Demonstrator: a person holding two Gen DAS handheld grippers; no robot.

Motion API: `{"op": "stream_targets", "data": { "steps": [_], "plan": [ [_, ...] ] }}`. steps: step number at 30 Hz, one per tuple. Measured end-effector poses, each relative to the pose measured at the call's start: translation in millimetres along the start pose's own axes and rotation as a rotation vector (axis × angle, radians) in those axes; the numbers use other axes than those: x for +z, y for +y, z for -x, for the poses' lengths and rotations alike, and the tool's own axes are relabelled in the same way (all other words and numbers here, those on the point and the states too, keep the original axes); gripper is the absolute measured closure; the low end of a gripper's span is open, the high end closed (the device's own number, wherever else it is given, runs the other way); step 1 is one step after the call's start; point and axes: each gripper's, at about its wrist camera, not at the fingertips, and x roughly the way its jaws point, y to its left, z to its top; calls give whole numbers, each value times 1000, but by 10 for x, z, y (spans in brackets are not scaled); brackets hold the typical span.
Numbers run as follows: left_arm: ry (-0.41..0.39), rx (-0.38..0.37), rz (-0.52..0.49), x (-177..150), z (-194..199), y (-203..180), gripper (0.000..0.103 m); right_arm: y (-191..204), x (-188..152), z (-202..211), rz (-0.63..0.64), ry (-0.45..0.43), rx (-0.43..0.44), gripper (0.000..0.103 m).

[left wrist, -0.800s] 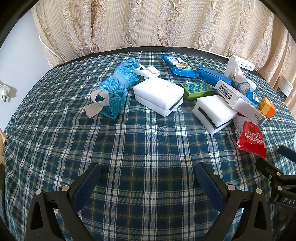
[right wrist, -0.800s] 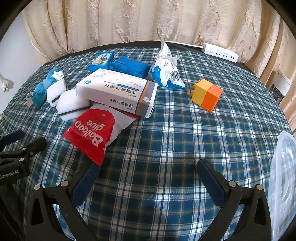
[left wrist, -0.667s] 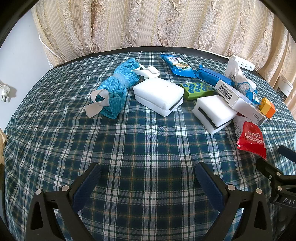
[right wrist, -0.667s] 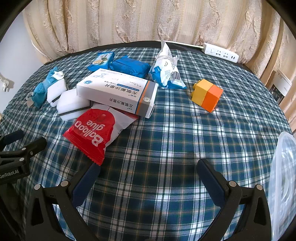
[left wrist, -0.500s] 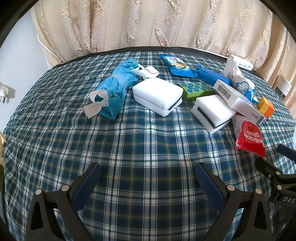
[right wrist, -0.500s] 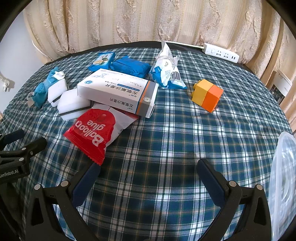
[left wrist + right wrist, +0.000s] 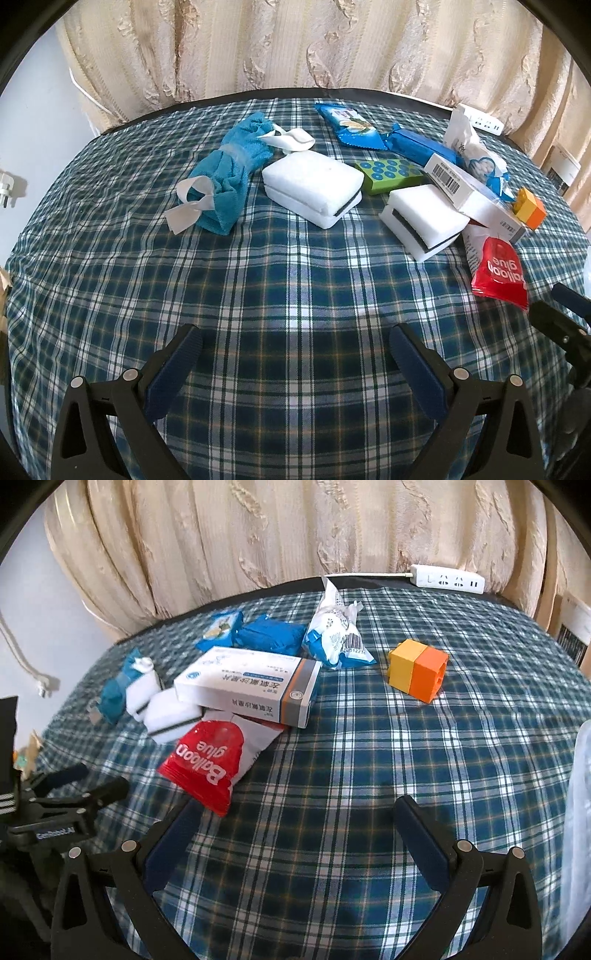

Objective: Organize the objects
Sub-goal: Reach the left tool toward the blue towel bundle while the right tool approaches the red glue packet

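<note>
Both grippers, left gripper (image 7: 295, 363) and right gripper (image 7: 295, 834), hung wide open and empty above the counter (image 7: 369, 775). Lifting the red packet (image 7: 207, 760) risked dragging the white box (image 7: 251, 686) resting on it.

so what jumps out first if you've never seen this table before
The red glue packet near the front, its top tucked under the white box, and the orange and yellow block alone to the right. In the left wrist view, a teal towel lies left of two white sponges on the plaid cloth.
</note>
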Motion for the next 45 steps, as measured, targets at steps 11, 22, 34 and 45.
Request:
{"op": "stream_targets", "data": {
  "steps": [11,22,34,45],
  "plan": [
    [-21,20,35,276,57,55,0,-39,-29,38,-19,-14,42,0],
    [-75,105,37,578,109,258,0,-44,-26,45,-19,-12,43,0],
    [-83,140,53,938,-160,574,0,-39,-28,41,-19,-12,44,0],
    [-28,77,71,954,-412,612,25,-24,-29,32,-19,-14,43,0]
  ]
}}
